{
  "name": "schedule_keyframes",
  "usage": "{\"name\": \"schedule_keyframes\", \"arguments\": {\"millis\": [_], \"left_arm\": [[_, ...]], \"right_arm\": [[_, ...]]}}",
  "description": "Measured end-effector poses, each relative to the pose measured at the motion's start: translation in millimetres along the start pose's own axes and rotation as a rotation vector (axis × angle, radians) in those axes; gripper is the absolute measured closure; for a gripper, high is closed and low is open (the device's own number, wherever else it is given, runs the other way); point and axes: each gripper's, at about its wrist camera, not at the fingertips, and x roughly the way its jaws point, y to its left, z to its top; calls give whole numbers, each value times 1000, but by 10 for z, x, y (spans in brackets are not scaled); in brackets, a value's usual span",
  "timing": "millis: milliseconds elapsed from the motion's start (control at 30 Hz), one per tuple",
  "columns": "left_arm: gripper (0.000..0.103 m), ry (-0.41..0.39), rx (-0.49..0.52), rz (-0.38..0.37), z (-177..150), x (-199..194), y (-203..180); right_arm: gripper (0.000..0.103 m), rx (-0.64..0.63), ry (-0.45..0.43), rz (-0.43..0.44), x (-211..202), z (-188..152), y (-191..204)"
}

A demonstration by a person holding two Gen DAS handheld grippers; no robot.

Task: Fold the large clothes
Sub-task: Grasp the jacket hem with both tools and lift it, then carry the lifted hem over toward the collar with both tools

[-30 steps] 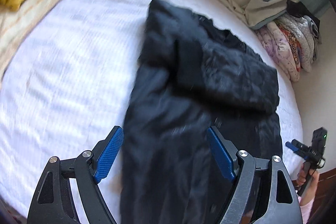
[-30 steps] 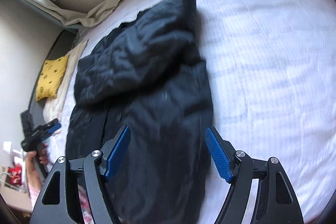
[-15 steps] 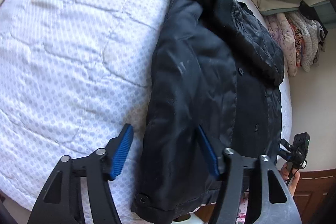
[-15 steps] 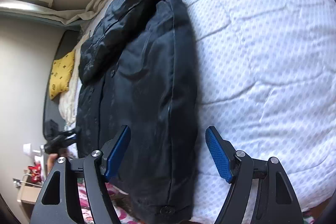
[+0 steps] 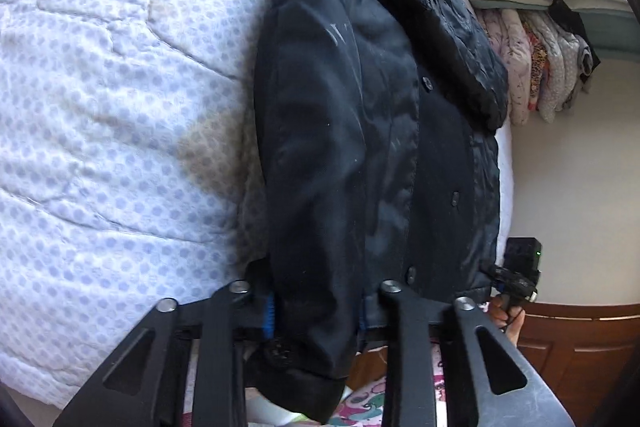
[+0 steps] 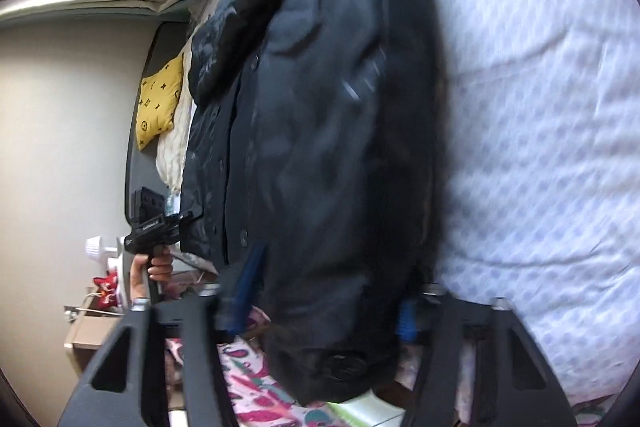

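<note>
While lying on the white bed (image 5: 120,107), black coat (image 5: 360,107) pinched at hem by left tool (image 5: 316,311) and right tool (image 6: 324,307), jaws just closed narrow.

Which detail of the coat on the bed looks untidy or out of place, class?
The black coat hangs its hem over the edge of the white quilt. Pale smudges mark its sleeve. One sleeve lies crumpled across the collar end. Otherwise nothing stands out.
</note>
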Motion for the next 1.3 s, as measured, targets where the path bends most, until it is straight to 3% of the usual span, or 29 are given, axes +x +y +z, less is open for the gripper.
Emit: {"name": "schedule_keyframes", "arguments": {"millis": [133, 433, 633, 733, 867, 1100, 1300], "left_arm": [[83, -9, 47, -14, -77, -37, -120], [85, -42, 143, -130, -458, -335, -452], [85, -99, 116, -256, -545, -491, -493], [85, -169, 84, -345, -353, -597, -577], [85, -273, 76, -401, -34, -867, -711], [85, -379, 54, -406, 680, -1125, -1069], [85, -468, -49, -386, 1242, -998, -1063]], "right_arm": [[88, 6, -3, 11, -2, -18, -27], [92, -8, -81, 58, -316, -99, 15], [92, -26, -144, 159, -643, -138, 105], [92, -43, -178, 195, -747, -6, 223], [92, -103, -236, 235, -881, 254, 528], [92, -159, -348, 306, -1036, 944, 989], [92, -169, -434, 310, -897, 1587, 1110]]}}
